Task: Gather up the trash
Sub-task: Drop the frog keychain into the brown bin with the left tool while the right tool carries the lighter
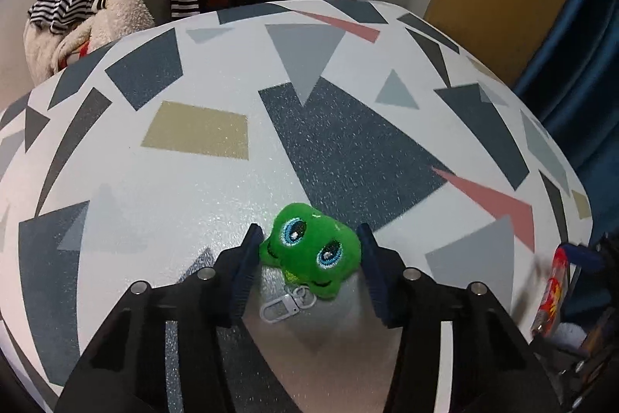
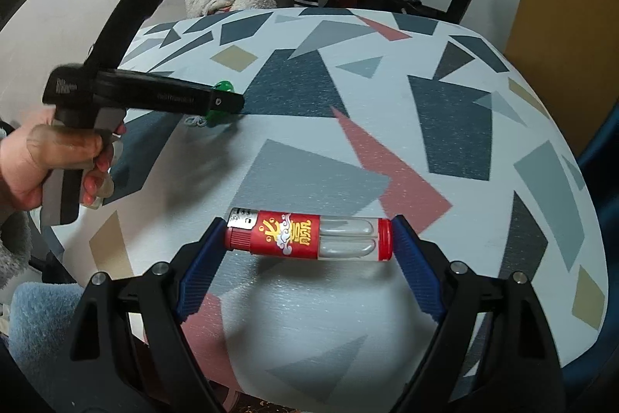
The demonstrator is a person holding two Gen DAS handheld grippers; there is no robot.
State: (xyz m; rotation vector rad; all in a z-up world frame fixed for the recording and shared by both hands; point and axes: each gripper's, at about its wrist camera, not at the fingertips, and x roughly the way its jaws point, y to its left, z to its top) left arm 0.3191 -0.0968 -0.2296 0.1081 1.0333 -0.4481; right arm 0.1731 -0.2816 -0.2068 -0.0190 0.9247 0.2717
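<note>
Left gripper [image 1: 308,239] clamped on fuzzy green frog keychain plush [image 1: 309,254], white clip dangling over geometric-patterned tabletop [image 1: 193,180]. Right gripper [image 2: 309,235] pinching red lighter with clear fuel tank [image 2: 309,234] end to end, sideways, just above table.

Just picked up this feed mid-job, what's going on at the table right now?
A person works two handheld grippers over a patterned table. The left gripper brackets a green plush frog keychain, fingers touching its sides. The right gripper holds a red lighter crosswise by its ends, apparently just above the tabletop. No trash bin shows in either view.
</note>
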